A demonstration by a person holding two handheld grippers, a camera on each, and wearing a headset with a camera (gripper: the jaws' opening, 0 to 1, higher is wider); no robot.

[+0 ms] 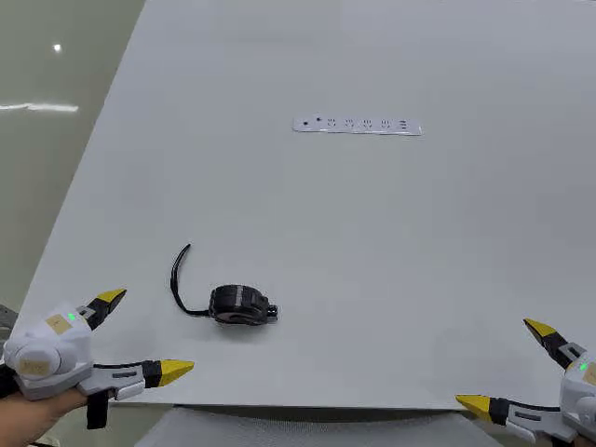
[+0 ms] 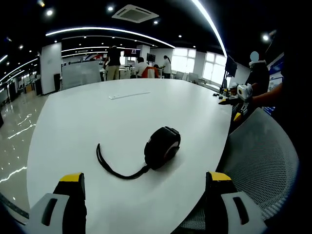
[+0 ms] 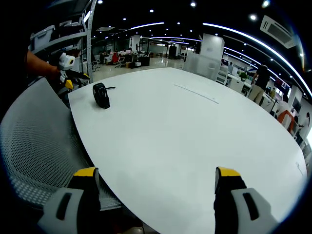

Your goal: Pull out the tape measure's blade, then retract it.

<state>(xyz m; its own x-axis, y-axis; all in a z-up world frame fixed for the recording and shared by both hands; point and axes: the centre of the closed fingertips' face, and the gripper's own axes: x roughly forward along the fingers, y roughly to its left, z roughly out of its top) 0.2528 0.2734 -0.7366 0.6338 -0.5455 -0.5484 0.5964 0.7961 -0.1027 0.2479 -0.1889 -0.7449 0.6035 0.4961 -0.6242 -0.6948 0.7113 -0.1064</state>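
Spreading away ahead of both hand-held grippers, the white desk (image 1: 391, 242) carries very little, and a grey mesh chair (image 2: 263, 156) sits tucked at its near edge between and below them. Far beyond the grippers, well apart from everything else, a white power strip (image 1: 357, 125) lies flat across the desk. The left hand-held gripper (image 1: 149, 332) hangs at the near edge with its yellow-tipped jaws spread wide and nothing between them. The right hand-held gripper (image 1: 503, 364) hovers off the edge, equally wide and empty. The black tape measure (image 1: 240, 304) rests on the desk just ahead of the left gripper and a little to its right, while from the right gripper it lies well off to the left, so the left one is plainly nearer. Its case appears to run crosswise to the left gripper's reach. A small nub faces the right gripper's side and is probably the blade's hook, though it is too small to be sure. No blade shows outside the case, so the pull seems not yet begun. A thin black wrist strap (image 1: 177, 275) curls from the case's other end, away to the left gripper's front. Nothing stands in either gripper's path; only the strap might snag a careless approach.
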